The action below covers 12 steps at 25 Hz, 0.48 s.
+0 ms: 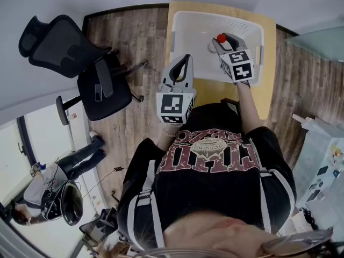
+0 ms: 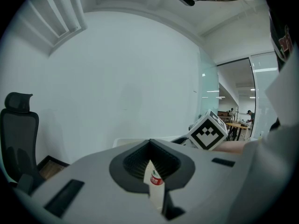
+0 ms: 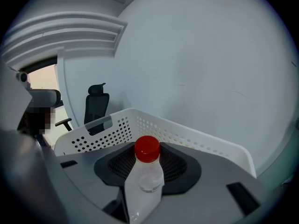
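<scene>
My right gripper (image 1: 219,41) is held over the white perforated basket (image 1: 188,31) and is shut on a clear plastic bottle with a red cap (image 1: 221,38). In the right gripper view the bottle (image 3: 145,176) stands upright between the jaws, its cap level with the basket's rim (image 3: 196,136). My left gripper (image 1: 186,59) hovers just left of the basket's near corner. It is shut on a thin white item with a red label (image 2: 154,186), whose kind I cannot make out. The right gripper's marker cube (image 2: 208,130) shows to the right in the left gripper view.
The basket stands on a small yellow table (image 1: 267,93) against a pale wall. A black office chair (image 1: 80,63) is on the wood floor to the left. Another person (image 1: 54,181) is at lower left, and a white unit (image 1: 325,160) stands on the right.
</scene>
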Available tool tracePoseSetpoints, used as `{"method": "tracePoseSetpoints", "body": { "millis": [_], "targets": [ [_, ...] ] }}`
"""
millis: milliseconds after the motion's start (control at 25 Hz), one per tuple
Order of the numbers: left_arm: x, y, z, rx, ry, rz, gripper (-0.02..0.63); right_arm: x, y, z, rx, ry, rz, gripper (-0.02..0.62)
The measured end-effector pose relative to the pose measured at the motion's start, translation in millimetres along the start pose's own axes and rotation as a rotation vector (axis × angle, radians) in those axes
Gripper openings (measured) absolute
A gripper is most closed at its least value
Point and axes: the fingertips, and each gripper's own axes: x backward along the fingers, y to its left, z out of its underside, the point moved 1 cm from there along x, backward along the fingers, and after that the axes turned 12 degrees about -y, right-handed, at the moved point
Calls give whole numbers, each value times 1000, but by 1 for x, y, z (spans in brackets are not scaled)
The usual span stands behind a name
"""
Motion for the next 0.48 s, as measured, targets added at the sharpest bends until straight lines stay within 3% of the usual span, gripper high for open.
{"method": "tracePoseSetpoints", "body": {
  "millis": [480],
  "targets": [
    [4, -8, -3, -2, -11, 32, 46, 22, 3, -22, -16, -79, -6, 167]
  ]
}}
